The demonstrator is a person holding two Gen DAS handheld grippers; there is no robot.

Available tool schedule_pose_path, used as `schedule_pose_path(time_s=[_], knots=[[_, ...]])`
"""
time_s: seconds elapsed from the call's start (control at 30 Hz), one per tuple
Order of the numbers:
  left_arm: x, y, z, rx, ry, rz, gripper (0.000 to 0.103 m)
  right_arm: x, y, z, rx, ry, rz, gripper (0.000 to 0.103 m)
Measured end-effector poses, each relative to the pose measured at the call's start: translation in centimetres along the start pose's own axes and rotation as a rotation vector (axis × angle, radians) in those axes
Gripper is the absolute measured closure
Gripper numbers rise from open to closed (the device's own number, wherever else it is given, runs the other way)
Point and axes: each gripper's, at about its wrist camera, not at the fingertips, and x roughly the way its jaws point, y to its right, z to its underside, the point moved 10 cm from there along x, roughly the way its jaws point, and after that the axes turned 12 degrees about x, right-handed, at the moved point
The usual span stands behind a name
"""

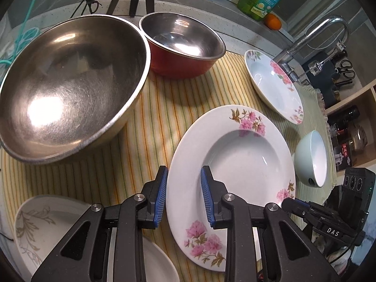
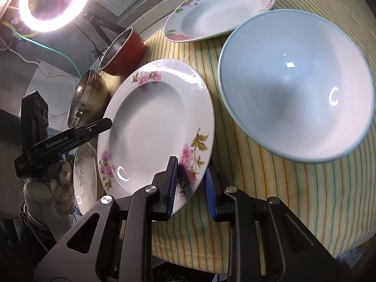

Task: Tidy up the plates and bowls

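- Your left gripper (image 1: 184,193) sits nearest the lens in the left wrist view, jaws parted and straddling the 8 o'clock rim of the pink-flowered plate (image 1: 235,155); one blue pad is outside the rim, the other over the plate's face, and you cannot tell whether they press on it
- Your right gripper (image 2: 190,189) straddles the same plate (image 2: 155,127) at its 5 o'clock edge in the right wrist view, jaws parted with the rim between the pads; contact cannot be judged
- That plate lies on the striped cloth (image 1: 150,122), roughly at the middle of the spread
- At 10 o'clock from it stands the large steel bowl (image 1: 70,87), and just beyond, at 12 o'clock, the red-sided steel bowl (image 1: 182,44), the two rims near or touching
- At 2 o'clock lies the second floral plate (image 1: 273,85), apart from the first, near the faucet (image 1: 312,37)
- At 3 o'clock sits the pale blue bowl (image 1: 311,158), just beside the plate's rim; in the right wrist view the same bowl (image 2: 296,87) fills the upper right
- At 7 o'clock, under your left gripper, lies the leaf-patterned dish (image 1: 47,225)
- Your gloved left hand (image 2: 56,185) shows at 9 o'clock in the right wrist view, beneath the ring light (image 2: 55,2)
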Motion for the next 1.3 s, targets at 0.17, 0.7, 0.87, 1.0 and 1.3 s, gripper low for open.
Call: schedule_pose_path(time_s=[0.17,0.7,0.87,1.0,1.3], knots=[[-0.2,0.6,1.0,-0.002,0.001,-0.004,0.077,-0.5,0.5,1.0,-0.004,-0.006,0.002,0.08],[-0.8,2.2,4.3,0.002,-0.005,-0.011,0.077,-2.2,1.9,4.0,-0.005,-0.023,0.005,0.08],[-0.7,2.7,4.7,0.005,-0.006,-0.014,0.077,-2.0,1.8,4.5,-0.01,-0.031,0.01,0.08],[-0.7,2.9,4.9,0.004,-0.006,-0.014,0.077,-2.0,1.7,4.8,-0.013,-0.034,0.014,0.08],[-0.5,3.4,5.3,0.012,-0.011,-0.011,0.077,-2.3,1.8,5.5,-0.025,-0.044,0.023,0.079]])
